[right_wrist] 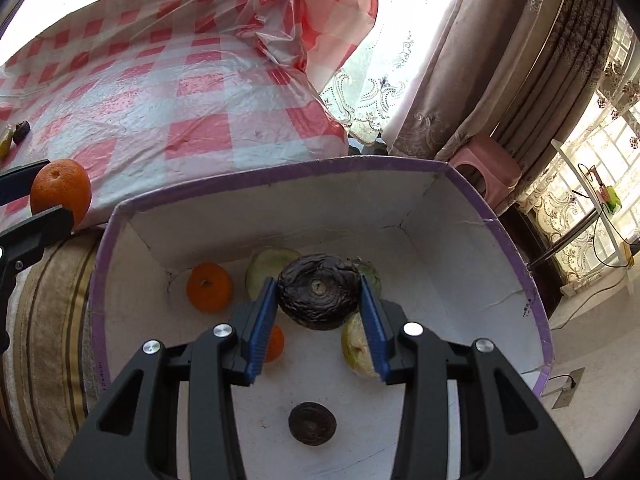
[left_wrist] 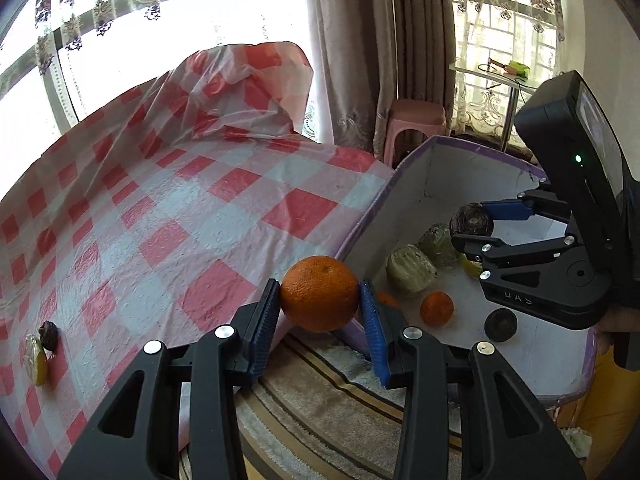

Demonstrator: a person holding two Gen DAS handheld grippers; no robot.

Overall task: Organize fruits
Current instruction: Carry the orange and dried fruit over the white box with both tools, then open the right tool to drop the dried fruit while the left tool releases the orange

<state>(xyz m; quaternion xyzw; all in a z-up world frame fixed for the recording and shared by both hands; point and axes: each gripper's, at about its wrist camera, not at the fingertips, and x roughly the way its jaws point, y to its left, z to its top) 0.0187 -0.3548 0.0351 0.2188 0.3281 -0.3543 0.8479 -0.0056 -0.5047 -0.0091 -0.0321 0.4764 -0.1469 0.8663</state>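
My left gripper [left_wrist: 320, 304] is shut on an orange [left_wrist: 319, 293], held in the air beside the near wall of a white box with a purple rim [left_wrist: 480, 148]. The same orange [right_wrist: 61, 190] shows at the left edge of the right wrist view. Over the box's inside, my right gripper [right_wrist: 319, 298] is shut on a dark wrinkled fruit [right_wrist: 319, 296]; this gripper [left_wrist: 472, 226] also shows in the left wrist view. On the box floor lie an orange [right_wrist: 209, 287], another dark wrinkled fruit [right_wrist: 312, 423], pale green fruits [left_wrist: 410, 269] and a partly hidden orange [right_wrist: 276, 343].
A table with a red-and-white checked cloth [left_wrist: 180, 208] stands left of the box. A yellowish fruit [left_wrist: 35, 360] and a small dark one [left_wrist: 49, 335] lie on it at the far left. A pink stool [left_wrist: 416, 120] and curtains [left_wrist: 360, 60] stand behind the box; a striped rug [left_wrist: 320, 412] lies below.
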